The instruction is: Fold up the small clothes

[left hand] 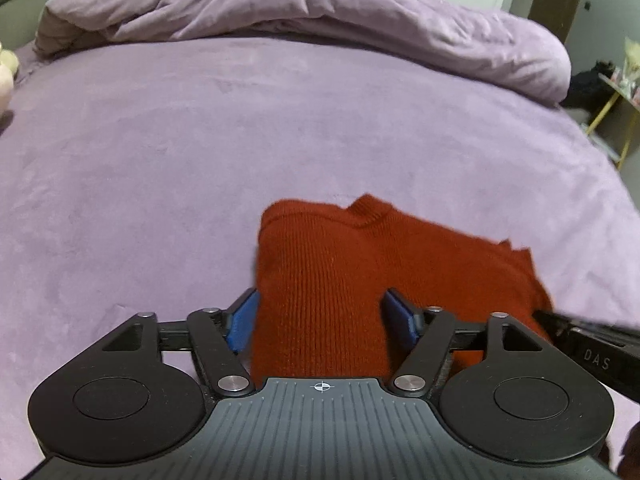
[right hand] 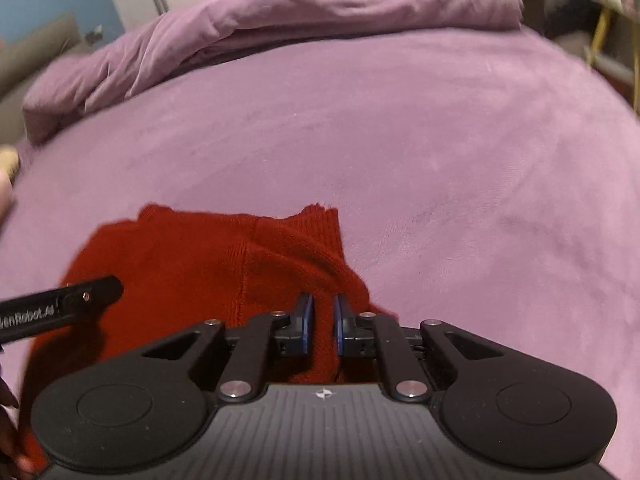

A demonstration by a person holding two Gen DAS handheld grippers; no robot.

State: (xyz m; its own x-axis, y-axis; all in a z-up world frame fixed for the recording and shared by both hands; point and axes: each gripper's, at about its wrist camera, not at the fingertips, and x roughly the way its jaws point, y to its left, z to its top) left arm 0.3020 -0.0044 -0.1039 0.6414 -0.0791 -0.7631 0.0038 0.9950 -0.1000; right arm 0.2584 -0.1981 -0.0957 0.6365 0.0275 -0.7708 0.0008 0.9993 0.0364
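A small red knit sweater (left hand: 360, 280) lies folded on the purple bed, collar pointing away from me. My left gripper (left hand: 320, 316) is open, its blue pads spread wide on either side of the sweater's near part. In the right wrist view the same sweater (right hand: 180, 272) fills the lower left. My right gripper (right hand: 323, 324) is shut on a fold of the sweater's right edge, with red fabric pinched between the blue pads. The left gripper's black side shows at the left of the right wrist view (right hand: 60, 304); the right gripper shows at the right of the left wrist view (left hand: 592, 344).
A purple bedsheet (left hand: 200, 152) covers the bed. A rumpled purple duvet (left hand: 320, 12) lies along the far edge. A yellow-legged stand (left hand: 612, 112) with clutter sits off the bed's right side. White wardrobe doors stand behind.
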